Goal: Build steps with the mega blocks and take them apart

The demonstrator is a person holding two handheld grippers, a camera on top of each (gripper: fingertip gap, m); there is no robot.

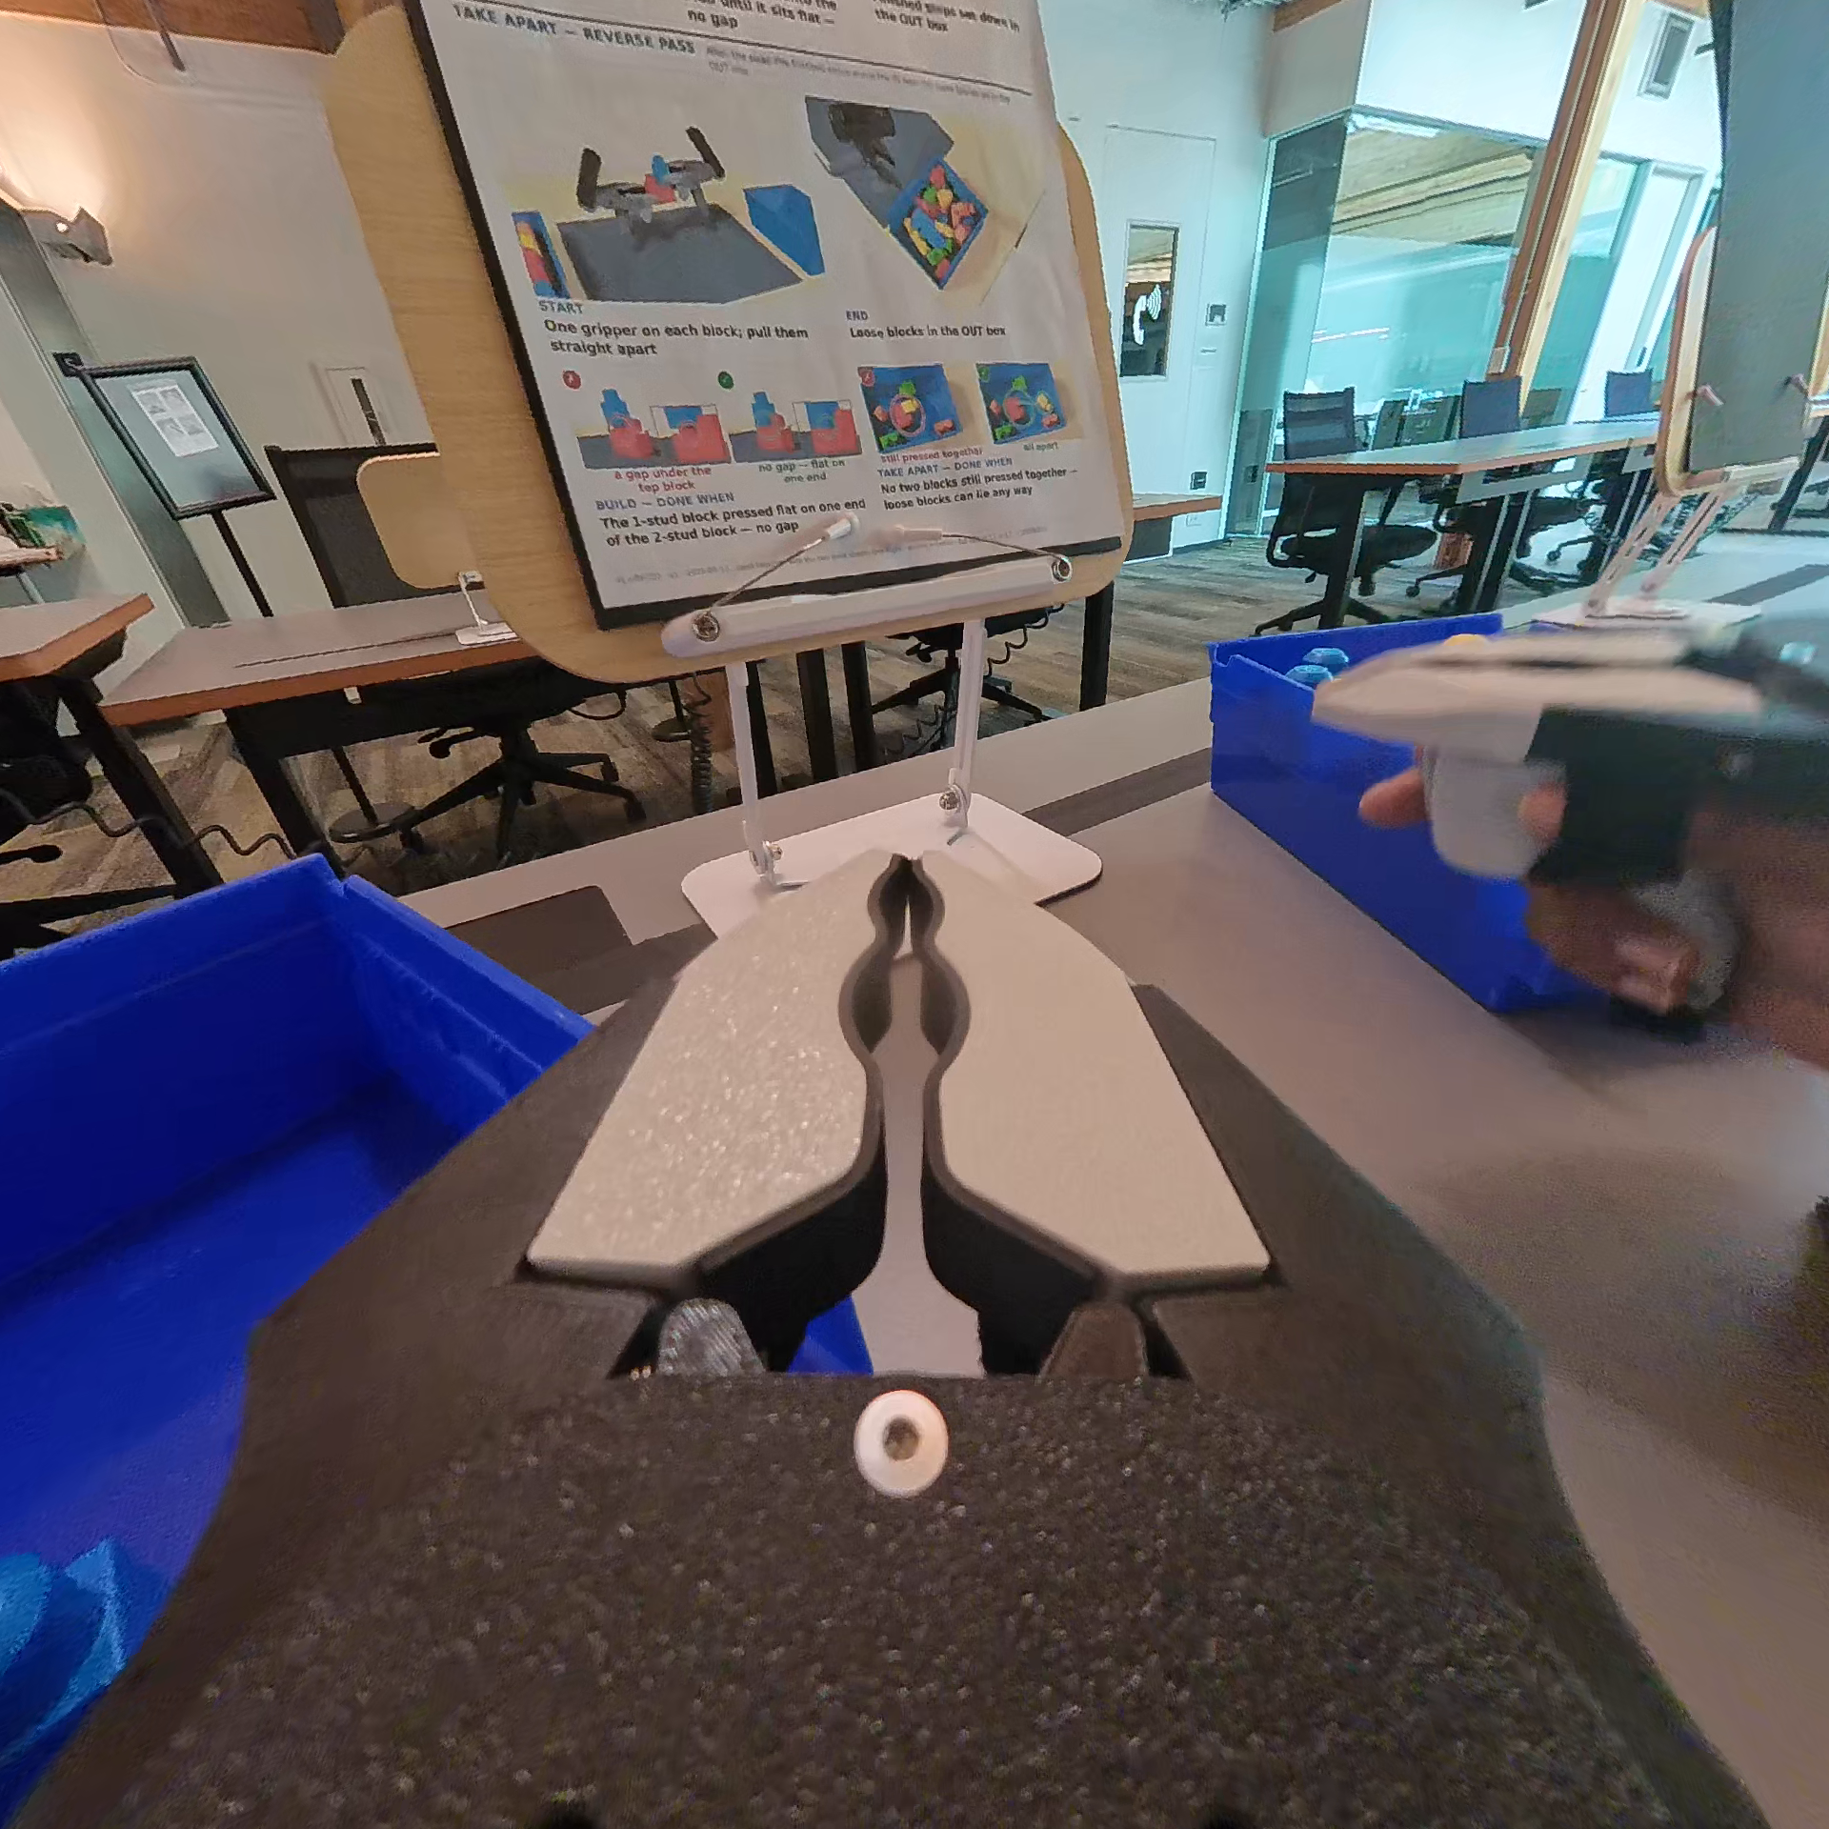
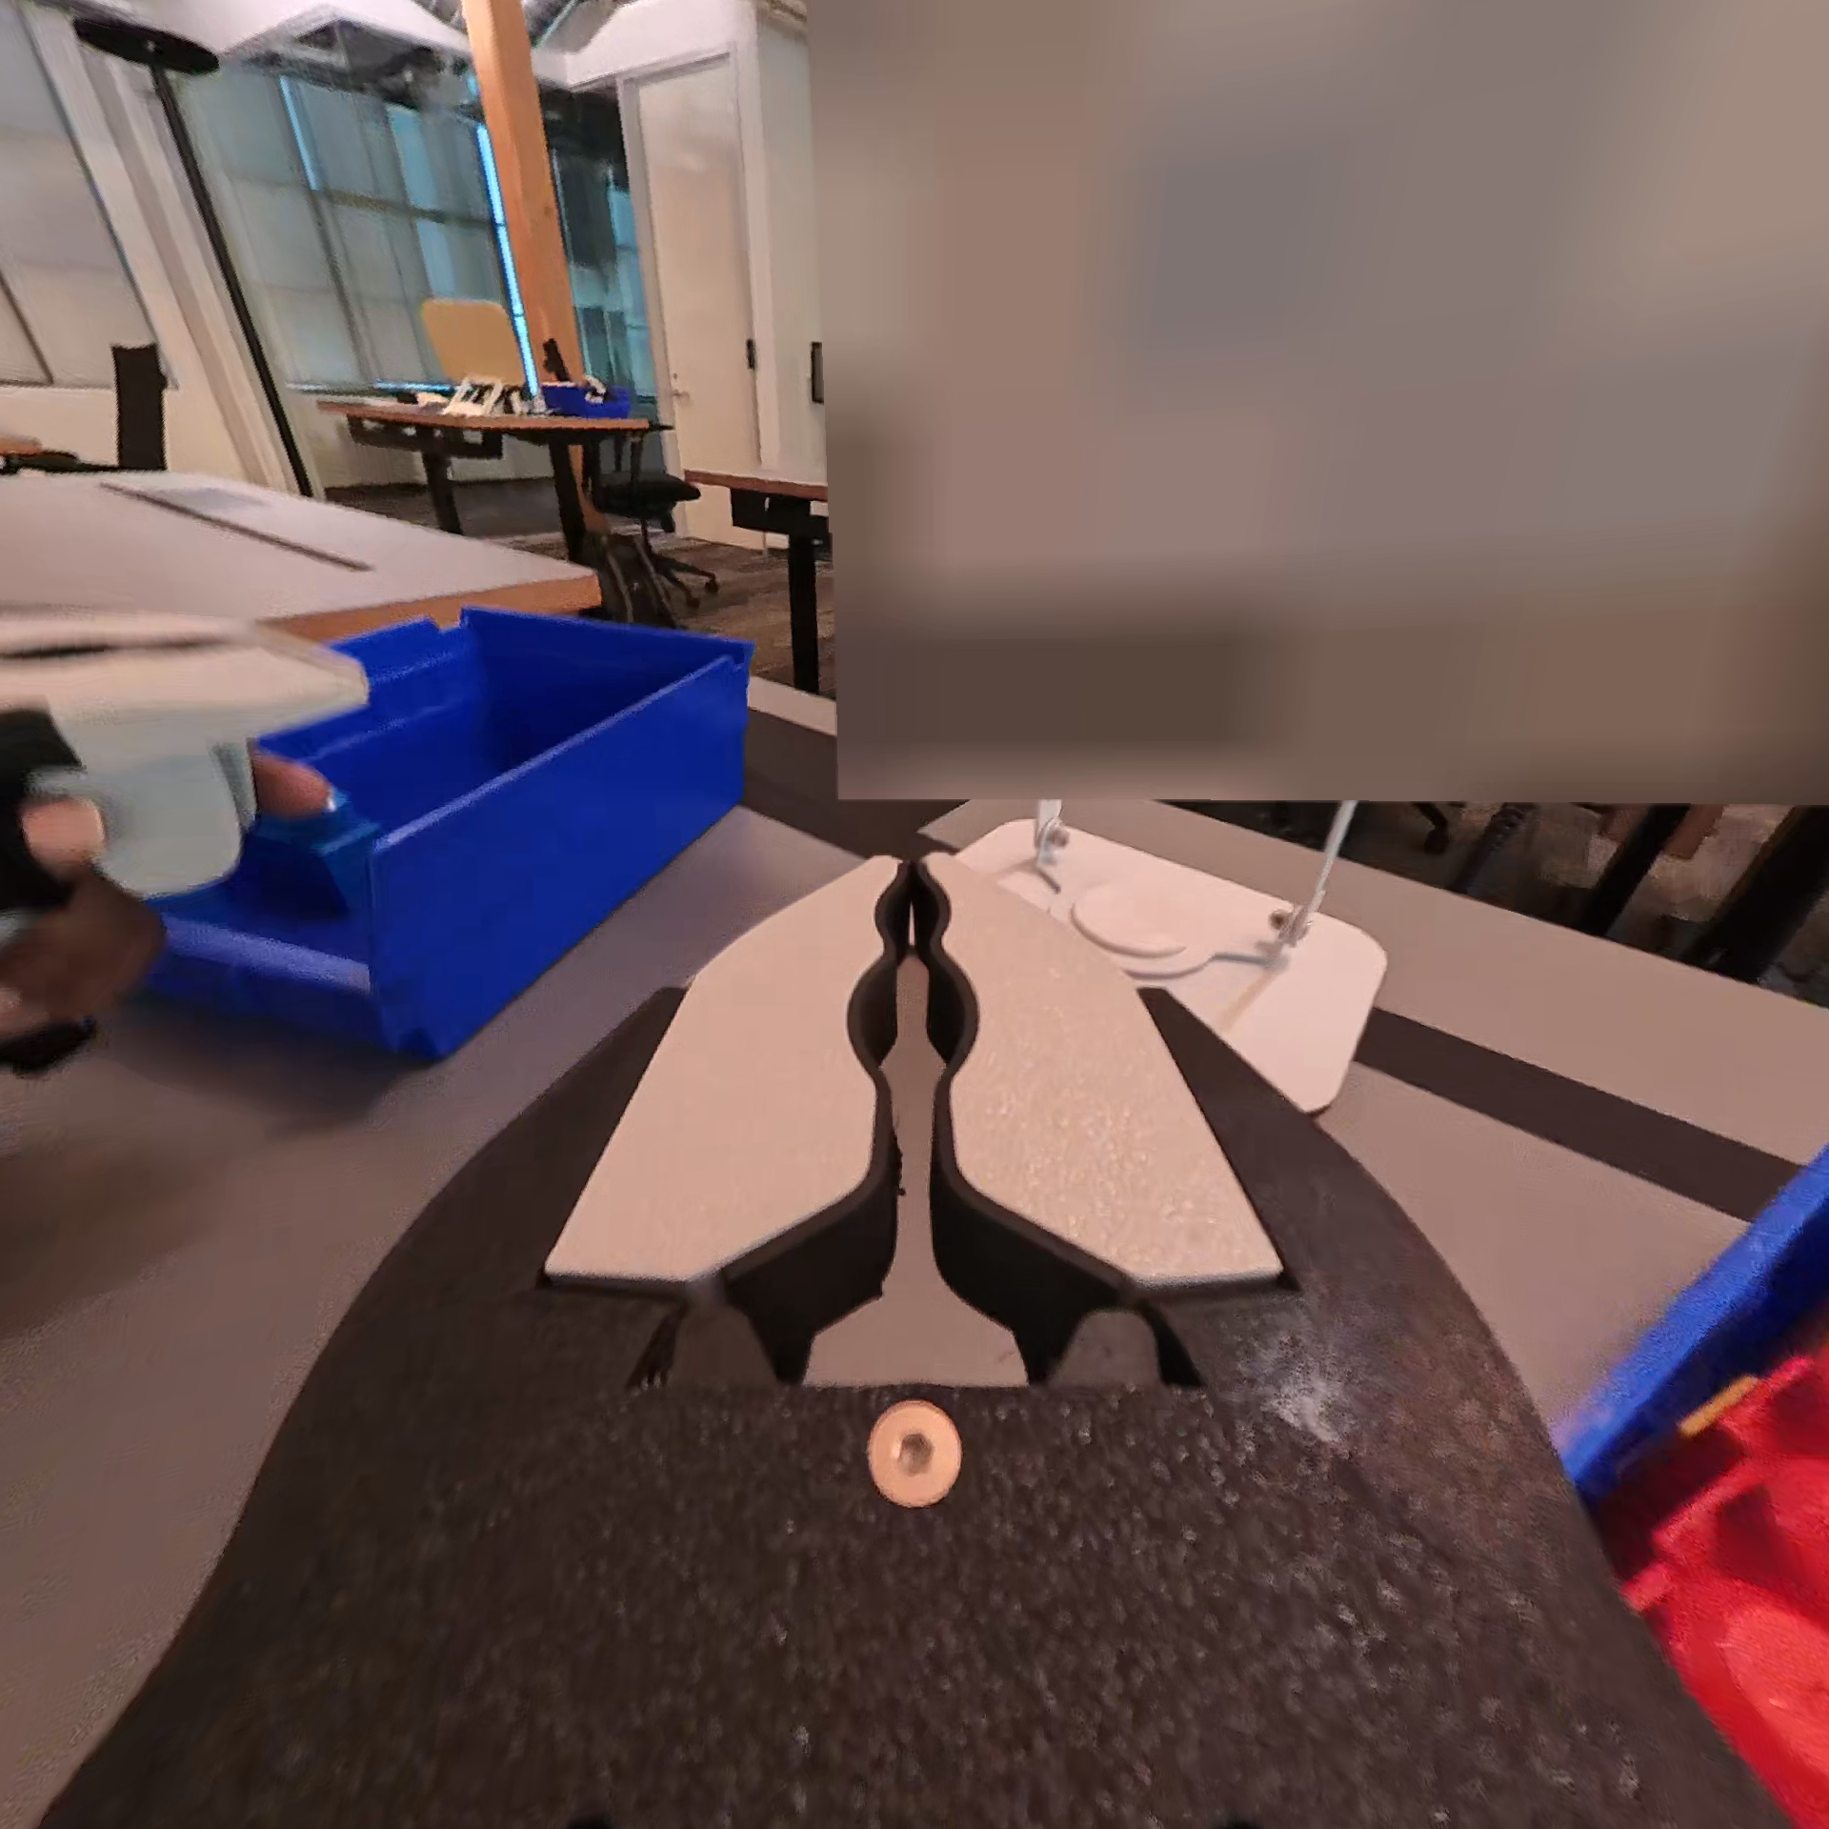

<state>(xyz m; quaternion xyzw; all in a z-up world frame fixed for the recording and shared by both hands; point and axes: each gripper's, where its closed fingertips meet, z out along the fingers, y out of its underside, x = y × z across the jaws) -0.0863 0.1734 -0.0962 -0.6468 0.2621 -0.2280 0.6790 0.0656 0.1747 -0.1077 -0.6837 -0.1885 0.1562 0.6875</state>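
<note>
In the left wrist view my left gripper (image 1: 909,871) is shut with nothing between its pads, above the grey table (image 1: 1287,1138). In the right wrist view my right gripper (image 2: 909,876) is also shut with nothing in it. A blue bin (image 1: 198,1039) lies to the left with a blue block (image 1: 59,1633) inside. Another blue bin (image 1: 1336,792) at the right holds blue blocks (image 1: 1311,675). The right gripper (image 1: 1331,698), held by a hand, hovers blurred by that bin. Red blocks (image 2: 1732,1584) fill the bin (image 2: 1702,1316) at the lower right of the right wrist view.
A white stand (image 1: 1029,841) carries an instruction sheet (image 1: 772,297) at the table's far edge. Its base also shows in the right wrist view (image 2: 1287,990). The left bin (image 2: 554,792) and left gripper (image 2: 351,678) show there too. Desks and chairs stand beyond. My hands' fingertips stand some 15 centimetres from each other.
</note>
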